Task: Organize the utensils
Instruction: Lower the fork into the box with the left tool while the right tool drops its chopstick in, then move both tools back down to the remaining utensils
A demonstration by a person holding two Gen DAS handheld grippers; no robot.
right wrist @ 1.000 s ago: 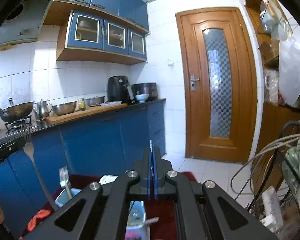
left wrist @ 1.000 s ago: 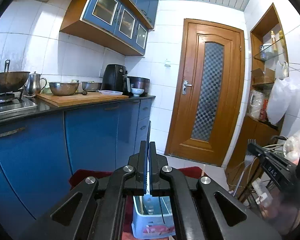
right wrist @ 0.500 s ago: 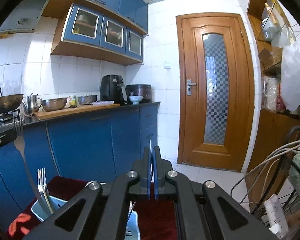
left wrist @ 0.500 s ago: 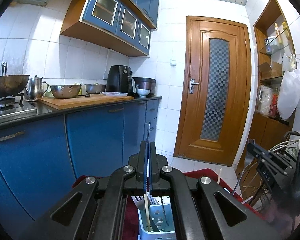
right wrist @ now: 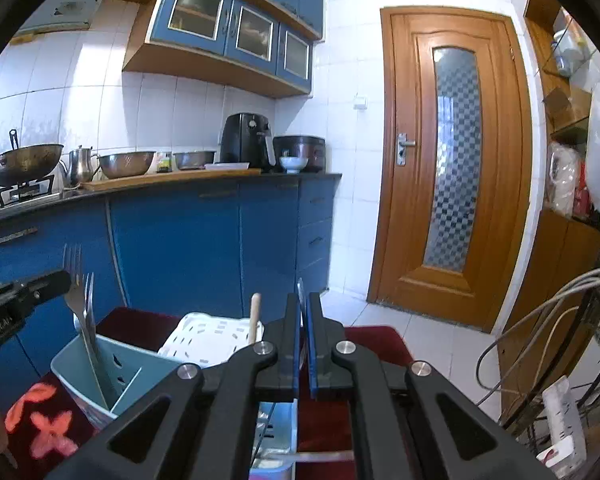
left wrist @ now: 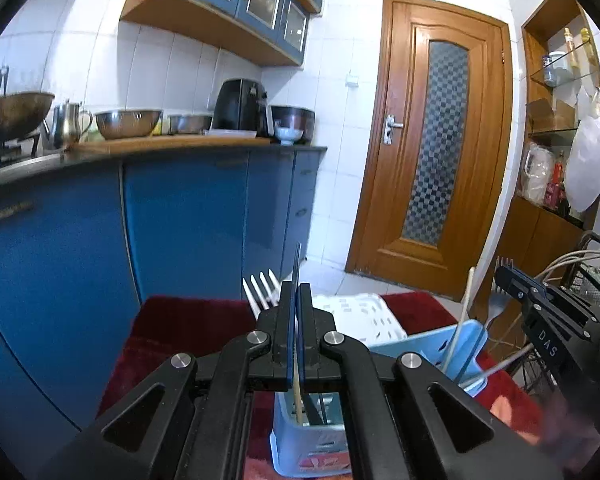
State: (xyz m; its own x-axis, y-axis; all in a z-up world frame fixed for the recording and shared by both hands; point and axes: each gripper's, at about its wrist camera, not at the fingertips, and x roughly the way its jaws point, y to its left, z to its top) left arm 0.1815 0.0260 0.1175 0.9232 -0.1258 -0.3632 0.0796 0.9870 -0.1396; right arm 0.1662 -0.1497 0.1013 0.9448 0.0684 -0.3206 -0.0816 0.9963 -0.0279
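Forks (right wrist: pixel 85 312) stand upright in a blue holder (right wrist: pixel 112 376) on the red cloth (left wrist: pixel 188 320), beside a white basket (right wrist: pixel 216 334). Left gripper (left wrist: pixel 298 300) fingers are closed on a thin metal utensil; right gripper (right wrist: pixel 303 312) fingers are closed likewise

"DAS" on right gripper (left wrist: pixel 504 276); "Robot.AI" on left gripper (right wrist: pixel 60 280).

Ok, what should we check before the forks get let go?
1. Left gripper shut on its fork: ok.
2. Right gripper shut on the other fork: ok.
3. Blue holder upright under them: ok.
4. Handles touching the holder's bottom: cannot tell.
5. White basket out of the way: ok.
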